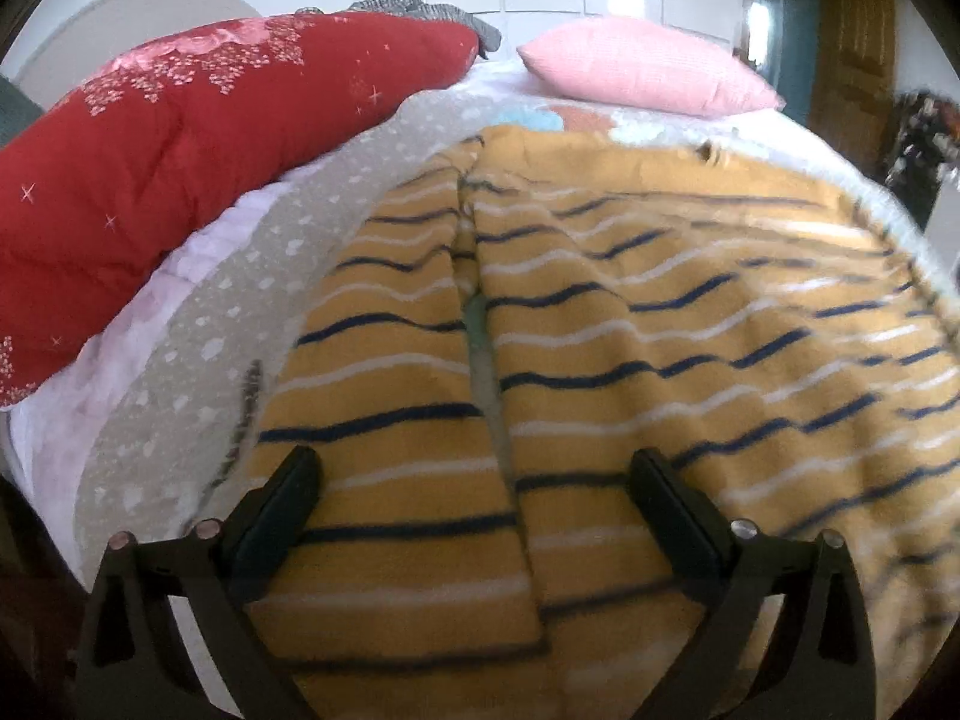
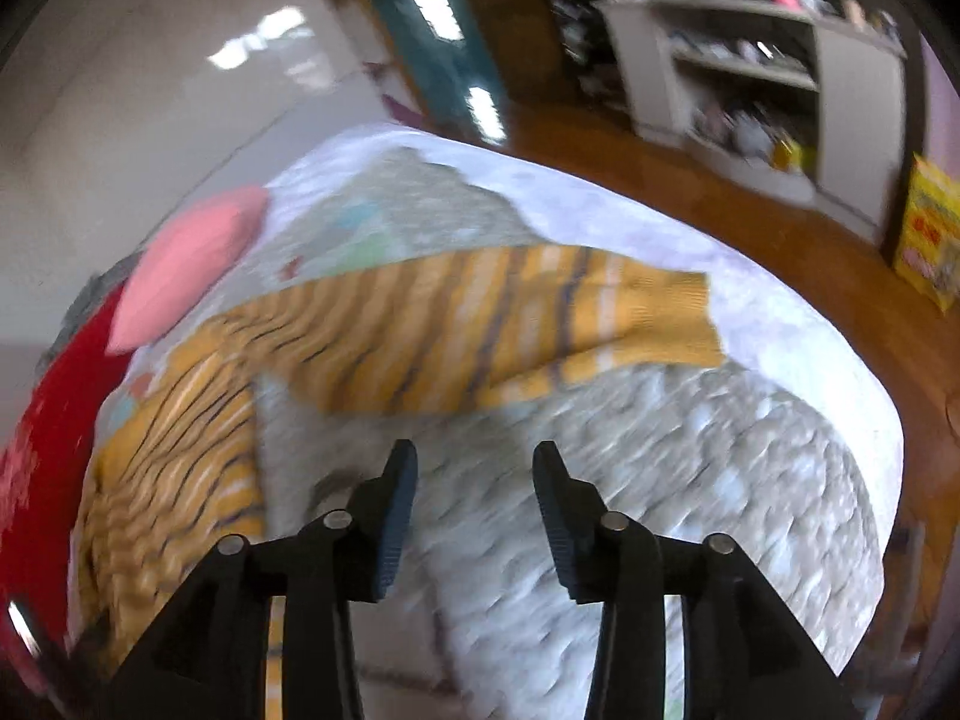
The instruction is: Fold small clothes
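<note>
A mustard sweater (image 1: pixel 600 324) with navy and white stripes lies spread on the grey dotted blanket (image 1: pixel 198 360) that covers the bed.

The left wrist view looks along the sweater's body and its near sleeve, which is folded alongside the body with a narrow gap of blanket between them. The left gripper (image 1: pixel 474 468) hangs over that sleeve and body, its 2 fingers spread wide with nothing between them. Beyond the sweater in this view sit a pink pillow (image 1: pixel 648 66) and, to the sweater's left, a red floral quilt (image 1: pixel 180 138); only this camera shows the stripes sharply.

The right wrist view is blurred. It alone shows the sweater's other sleeve (image 2: pixel 540 318) stretched straight out from the body across the blanket toward the bed's edge, its plain cuff on the pale sheet. The right gripper (image 2: pixel 474 468) hovers over bare blanket just below that sleeve, fingers apart and empty. Past the bed from the sweater, this view shows wooden floor (image 2: pixel 690 180) and a white shelf unit (image 2: pixel 780 78).
</note>
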`<state>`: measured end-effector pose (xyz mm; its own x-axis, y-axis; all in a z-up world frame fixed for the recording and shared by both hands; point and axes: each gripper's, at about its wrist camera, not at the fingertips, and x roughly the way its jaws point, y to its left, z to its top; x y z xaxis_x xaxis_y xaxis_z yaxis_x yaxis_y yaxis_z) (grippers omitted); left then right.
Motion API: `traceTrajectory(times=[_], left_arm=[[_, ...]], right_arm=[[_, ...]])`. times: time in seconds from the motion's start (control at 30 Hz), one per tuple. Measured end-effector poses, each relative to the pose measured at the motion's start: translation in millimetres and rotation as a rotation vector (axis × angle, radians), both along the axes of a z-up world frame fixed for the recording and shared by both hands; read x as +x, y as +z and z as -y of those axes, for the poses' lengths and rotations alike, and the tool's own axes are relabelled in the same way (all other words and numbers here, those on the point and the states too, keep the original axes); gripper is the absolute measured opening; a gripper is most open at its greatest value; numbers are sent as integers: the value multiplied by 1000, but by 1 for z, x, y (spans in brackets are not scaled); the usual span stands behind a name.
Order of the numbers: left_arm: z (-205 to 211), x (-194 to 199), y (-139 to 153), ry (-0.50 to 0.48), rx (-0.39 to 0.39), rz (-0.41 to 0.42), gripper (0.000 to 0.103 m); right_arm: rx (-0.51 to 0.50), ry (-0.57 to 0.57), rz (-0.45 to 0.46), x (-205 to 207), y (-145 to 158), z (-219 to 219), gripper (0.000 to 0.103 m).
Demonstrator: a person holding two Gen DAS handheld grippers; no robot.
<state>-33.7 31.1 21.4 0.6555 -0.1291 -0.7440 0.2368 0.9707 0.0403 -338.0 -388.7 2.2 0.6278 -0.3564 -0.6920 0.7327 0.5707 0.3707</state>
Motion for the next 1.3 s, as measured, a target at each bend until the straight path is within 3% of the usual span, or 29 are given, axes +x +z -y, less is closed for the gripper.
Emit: traceTrajectory(times=[0.1, 0.17, 0.3, 0.43, 0.5, 0.53, 0.6, 0.67, 0.73, 0.83, 0.87, 0.9, 0.97, 1.03, 1.17, 1.27, 1.3], left_arm=[[-33, -16, 29, 28, -52, 73, 101], [-52, -18, 37, 62, -61, 85, 101], [-82, -2, 22, 120, -98, -26, 101], [-81, 7, -5, 85, -133, -126, 95], [-69, 3, -12, 64, -60, -114, 68], [-65, 2, -11, 51, -36, -100, 62], [-65, 5, -1, 41, -14, -83, 26], [-71, 12, 11, 119, 61, -21, 14], [-83, 16, 23, 186, 107, 25, 14], [-100, 4, 41, 141, -30, -18, 15], [-99, -7, 46, 107, -72, -26, 27], [-94, -20, 48, 56, -120, -43, 48], [-79, -41, 47, -28, -221, -86, 70], [-50, -71, 31, -158, -290, -178, 71], [4, -106, 3, -322, -240, -260, 71], [32, -114, -3, -324, -163, -217, 71], [37, -111, -4, -314, -160, -216, 58]], right_arm=[[-58, 43, 27, 4, 8, -20, 72], [-24, 84, 49, 5, 9, -25, 75], [29, 162, 37, 25, -1, -37, 75], [55, 214, 8, 41, -12, -53, 75], [49, 227, -7, 44, -14, -59, 75], [42, 233, -14, 45, -14, -61, 75], [29, 236, -17, 41, -11, -63, 75], [25, 230, -17, 38, -11, -65, 75], [27, 220, -12, 35, -9, -63, 75], [41, 226, 7, 30, -9, -63, 75], [46, 232, 13, 30, -9, -64, 75], [51, 250, 20, 30, -10, -66, 75], [60, 276, 29, 30, -11, -70, 75], [66, 296, 38, 31, -13, -75, 75], [101, 327, 30, 35, -23, -82, 76], [140, 354, 46, 40, -32, -89, 77], [147, 360, 53, 42, -35, -93, 77]])
